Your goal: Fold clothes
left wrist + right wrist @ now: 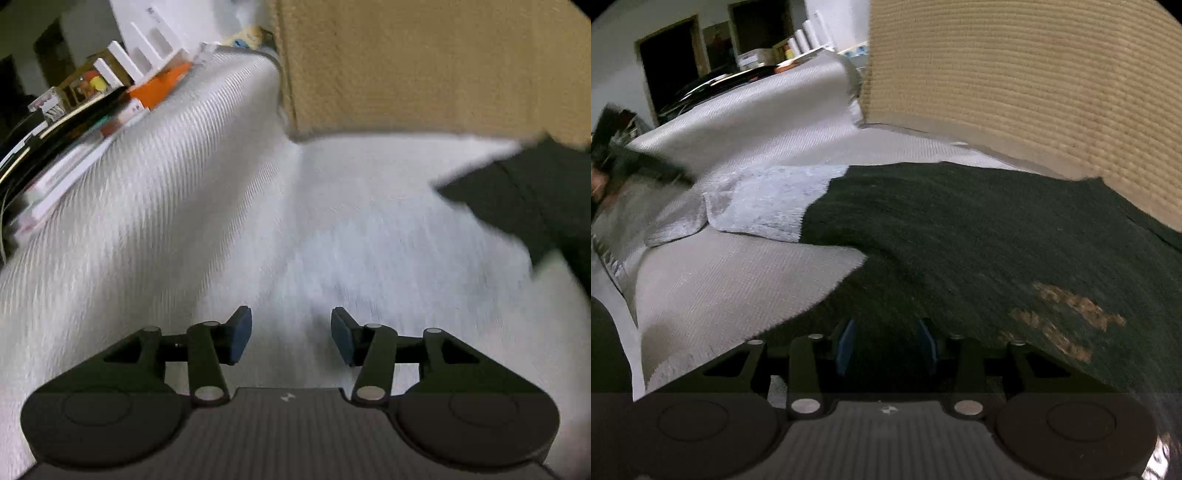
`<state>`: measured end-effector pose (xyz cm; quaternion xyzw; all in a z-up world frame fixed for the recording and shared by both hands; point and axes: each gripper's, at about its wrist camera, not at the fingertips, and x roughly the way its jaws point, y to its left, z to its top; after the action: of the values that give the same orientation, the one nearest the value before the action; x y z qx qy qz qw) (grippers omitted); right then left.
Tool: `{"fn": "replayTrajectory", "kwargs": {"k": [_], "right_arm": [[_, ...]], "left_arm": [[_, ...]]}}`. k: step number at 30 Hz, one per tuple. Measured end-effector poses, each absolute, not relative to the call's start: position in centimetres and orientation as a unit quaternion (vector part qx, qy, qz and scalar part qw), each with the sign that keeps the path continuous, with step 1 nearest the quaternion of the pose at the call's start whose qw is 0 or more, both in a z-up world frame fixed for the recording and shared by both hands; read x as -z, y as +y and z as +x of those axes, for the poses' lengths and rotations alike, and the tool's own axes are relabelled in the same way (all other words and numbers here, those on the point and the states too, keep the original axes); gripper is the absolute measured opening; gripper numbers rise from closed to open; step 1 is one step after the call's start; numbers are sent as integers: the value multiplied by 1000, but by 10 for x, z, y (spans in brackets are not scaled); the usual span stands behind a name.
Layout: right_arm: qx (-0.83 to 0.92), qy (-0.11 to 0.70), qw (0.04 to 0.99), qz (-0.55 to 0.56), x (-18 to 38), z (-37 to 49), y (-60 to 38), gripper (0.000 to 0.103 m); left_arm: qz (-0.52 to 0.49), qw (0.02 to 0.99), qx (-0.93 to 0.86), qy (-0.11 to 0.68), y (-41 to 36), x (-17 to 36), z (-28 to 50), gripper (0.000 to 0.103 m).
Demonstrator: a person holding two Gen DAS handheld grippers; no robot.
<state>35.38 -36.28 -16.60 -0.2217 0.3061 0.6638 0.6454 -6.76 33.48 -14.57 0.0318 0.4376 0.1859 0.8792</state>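
A dark green knit garment with tan lettering lies spread over a white ribbed cover. A pale panel joins its left side. My right gripper sits at the garment's near edge. Dark cloth fills the gap between its blue pads and hides their tips, and the jaws stand partly apart on it. In the left wrist view my left gripper hovers open over the bare white cover, with nothing between its fingers. The garment's corner shows far to its right.
A tall tan woven wall stands at the back right against the cover. Boxes, papers and white slats crowd the cover's left edge. A blurred dark shape shows at the far left of the right wrist view. Dark doorways lie behind.
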Motion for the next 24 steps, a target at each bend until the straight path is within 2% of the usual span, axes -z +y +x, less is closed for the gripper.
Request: {"fn": "replayTrajectory", "kwargs": {"k": [4,7,9,10,12,20,22,24], "right_arm": [[-655,311,648,-232,165,355,-376,42],[-655,304,648,-242,162,353,-386,42],[-652,303,651,-244,159,353,-393,42],[-650,302,653,-245,157,353,-396,42],[-650,300,655,-243,154,355,-404,42],[-625,313,675,-238,152,375,-428,42],[-619,316,680,-234,150,380,-439,42],[-613,317,686,-230,148,386,-451,42]], "left_arm": [[66,867,-149,471,315,176,-98,52],[133,853,-157,480,308,195,-99,50],[137,858,-168,466,312,197,-100,39],[126,857,-181,466,317,195,-100,22],[122,856,-203,460,325,189,-103,17],[80,840,-277,460,366,171,-102,19],[69,835,-285,466,362,170,-97,27],[44,838,-282,465,359,164,-95,47]]}}
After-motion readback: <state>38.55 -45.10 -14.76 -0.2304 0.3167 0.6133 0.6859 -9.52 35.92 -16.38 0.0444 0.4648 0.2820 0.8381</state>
